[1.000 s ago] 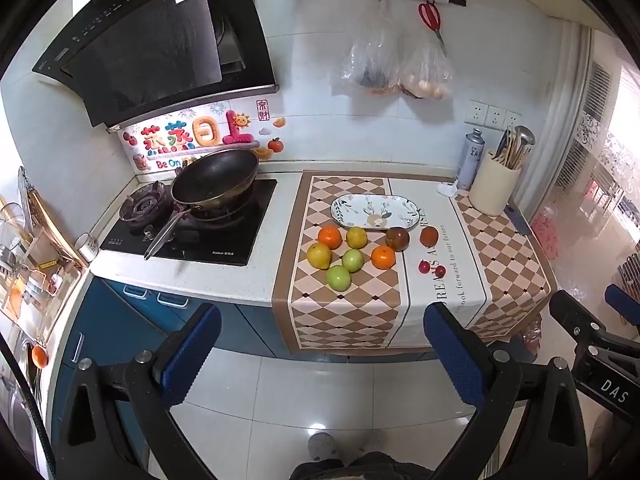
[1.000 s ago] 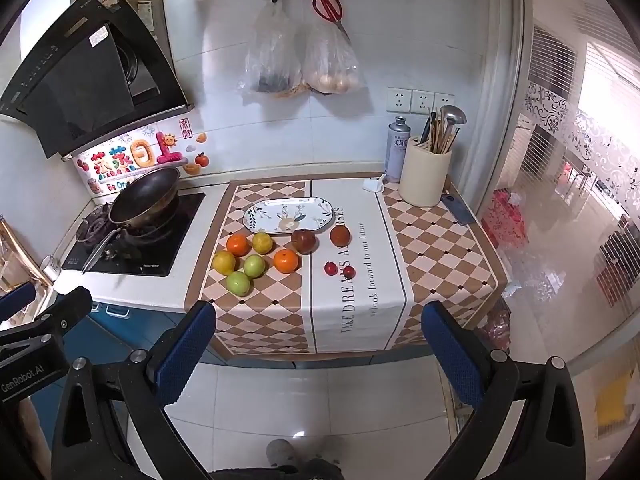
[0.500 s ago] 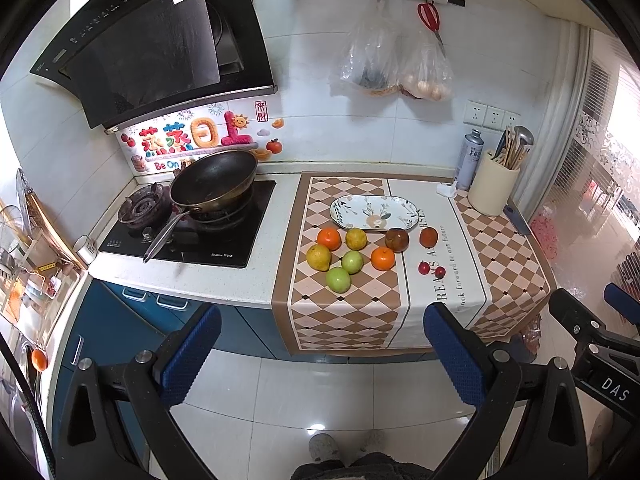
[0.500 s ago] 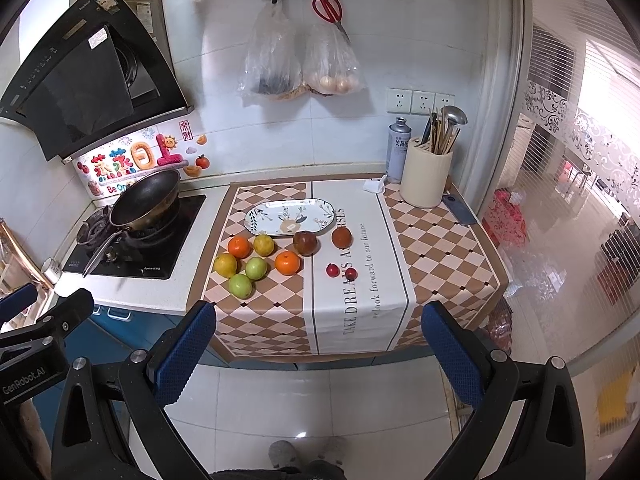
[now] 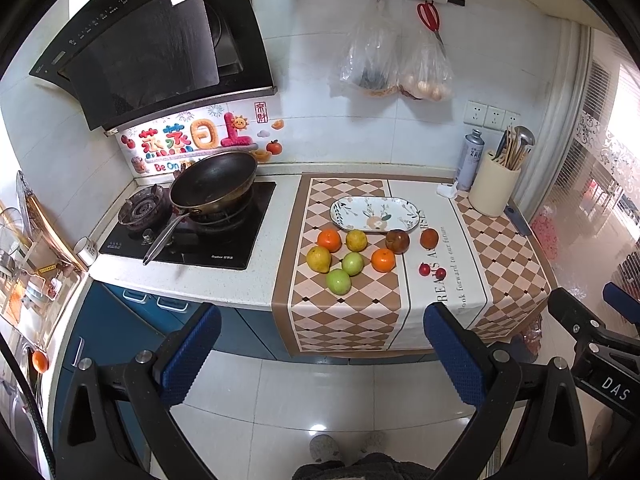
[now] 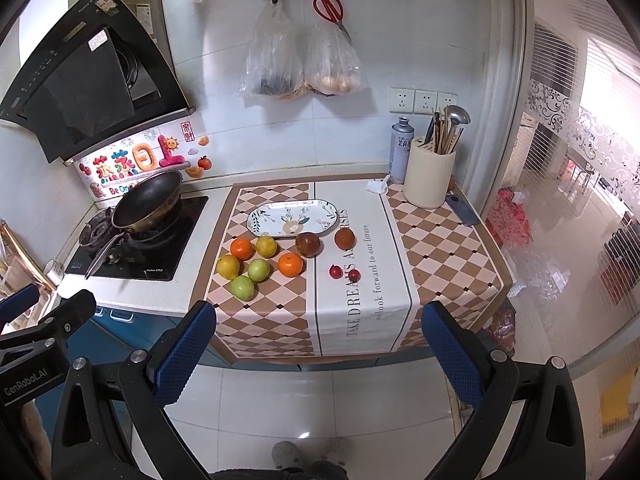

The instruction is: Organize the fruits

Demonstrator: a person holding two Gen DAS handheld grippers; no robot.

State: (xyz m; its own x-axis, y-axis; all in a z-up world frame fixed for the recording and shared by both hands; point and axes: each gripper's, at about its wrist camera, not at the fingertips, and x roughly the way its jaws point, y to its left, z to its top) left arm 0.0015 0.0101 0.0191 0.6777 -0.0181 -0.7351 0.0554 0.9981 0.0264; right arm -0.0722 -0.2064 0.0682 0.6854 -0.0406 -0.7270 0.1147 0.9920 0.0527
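Several fruits lie on a checked cloth (image 5: 344, 320) on the counter: two oranges (image 5: 329, 239), two yellow fruits (image 5: 319, 259), two green apples (image 5: 338, 281), two dark red-brown fruits (image 5: 397, 241) and two small red ones (image 5: 424, 269). An empty patterned oval plate (image 5: 374, 214) sits just behind them. It also shows in the right wrist view (image 6: 294, 217), with the oranges (image 6: 290, 264) and green apples (image 6: 242, 287). My left gripper (image 5: 322, 354) and right gripper (image 6: 320, 350) are both open and empty, held back over the floor, well short of the counter.
A black pan (image 5: 212, 184) sits on the stove at the left. A cream utensil holder (image 5: 494, 188) and a spray can (image 5: 469, 160) stand at the back right. Bags and red scissors (image 5: 429, 16) hang on the wall. The counter's front edge lies between the grippers and the fruit.
Both views have shifted very slightly; the fruits and plate have not moved and both grippers stay open.
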